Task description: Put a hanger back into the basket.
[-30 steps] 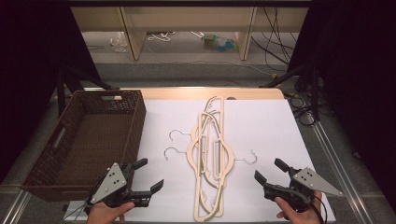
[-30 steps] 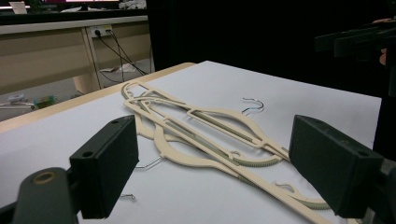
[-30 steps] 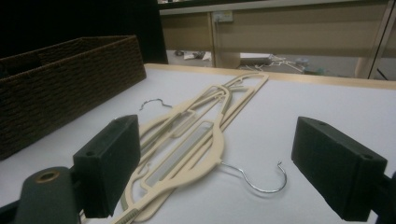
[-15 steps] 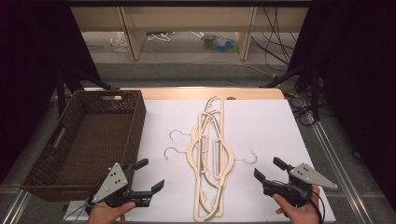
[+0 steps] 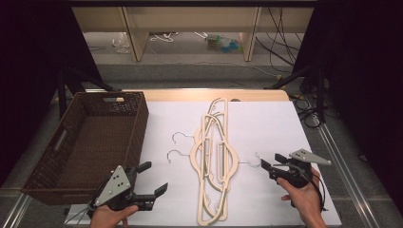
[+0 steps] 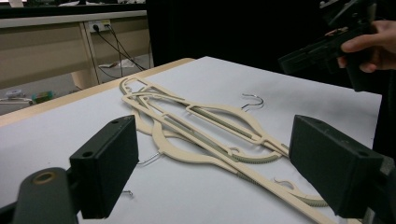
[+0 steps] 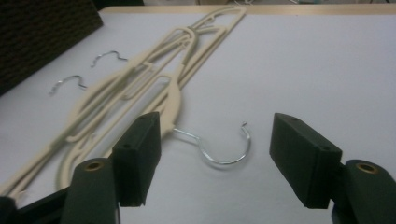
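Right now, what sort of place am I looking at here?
Probably a lab or workshop set up for recording handling work. A table under a white sheet holds cream hangers and a wicker basket, dark curtains close both sides, and loose cables trail across the floor behind.

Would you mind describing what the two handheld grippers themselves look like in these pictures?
Both are black pistol-style tools. The left gripper and the right gripper each carry a grey three-cornered plate on top and end in two blocky black jaws with small screw holes. Brass-coloured pivot rings sit at the jaw bases, and a thin dark cable trails from each. No sleeves are visible.
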Demonstrator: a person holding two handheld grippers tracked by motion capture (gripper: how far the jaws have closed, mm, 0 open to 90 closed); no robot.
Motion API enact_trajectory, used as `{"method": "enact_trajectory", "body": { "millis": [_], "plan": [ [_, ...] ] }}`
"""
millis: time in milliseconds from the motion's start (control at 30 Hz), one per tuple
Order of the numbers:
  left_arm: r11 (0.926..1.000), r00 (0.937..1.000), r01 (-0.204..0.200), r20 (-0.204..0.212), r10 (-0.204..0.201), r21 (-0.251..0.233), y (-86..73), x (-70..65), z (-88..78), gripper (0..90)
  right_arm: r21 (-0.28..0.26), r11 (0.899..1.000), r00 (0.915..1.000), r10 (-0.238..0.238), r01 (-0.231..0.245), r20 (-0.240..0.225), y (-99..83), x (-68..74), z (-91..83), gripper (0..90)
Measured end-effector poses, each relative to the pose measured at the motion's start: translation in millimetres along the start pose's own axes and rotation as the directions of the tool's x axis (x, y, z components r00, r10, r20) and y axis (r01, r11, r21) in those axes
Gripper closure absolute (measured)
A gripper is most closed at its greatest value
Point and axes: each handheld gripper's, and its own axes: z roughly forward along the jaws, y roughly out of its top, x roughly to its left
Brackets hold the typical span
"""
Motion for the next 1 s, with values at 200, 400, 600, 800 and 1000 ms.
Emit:
{"method": "enact_trajectory", "body": {
  "millis": [200,400,600,800,1000],
  "plan": [
    [1.0,1.0,0.001,0.001,-0.001,0.001,-0.2,0.3,0.2,16.0,0.097,0.995,0.9998,-0.02,0.021,-0.008,13.9,-12.8,28.9,49.9],
    [0.9999,0.9999,-0.012,0.005,0.012,0.003,0.0,0.8,0.3,16.0,0.208,0.978,0.9991,0.019,-0.011,-0.038,15.7,-21.3,52.1,56.7],
    [0.9999,0.9999,-0.01,0.006,0.01,0.006,0.1,0.0,0.3,16.0,0.254,0.967,0.998,0.016,0.0,-0.06,14.5,-29.3,62.3,63.9],
    [0.9999,0.9999,-0.013,0.009,0.013,0.002,-0.1,-0.2,1.1,16.0,0.295,0.955,0.998,0.0,0.019,-0.064,13.1,-34.6,69.5,68.0],
    [0.9999,0.9999,-0.013,0.006,0.013,0.006,0.0,-0.2,1.0,16.0,0.323,0.946,0.9977,-0.011,0.032,-0.067,12.6,-32.6,75.6,70.2]
  ]
}}
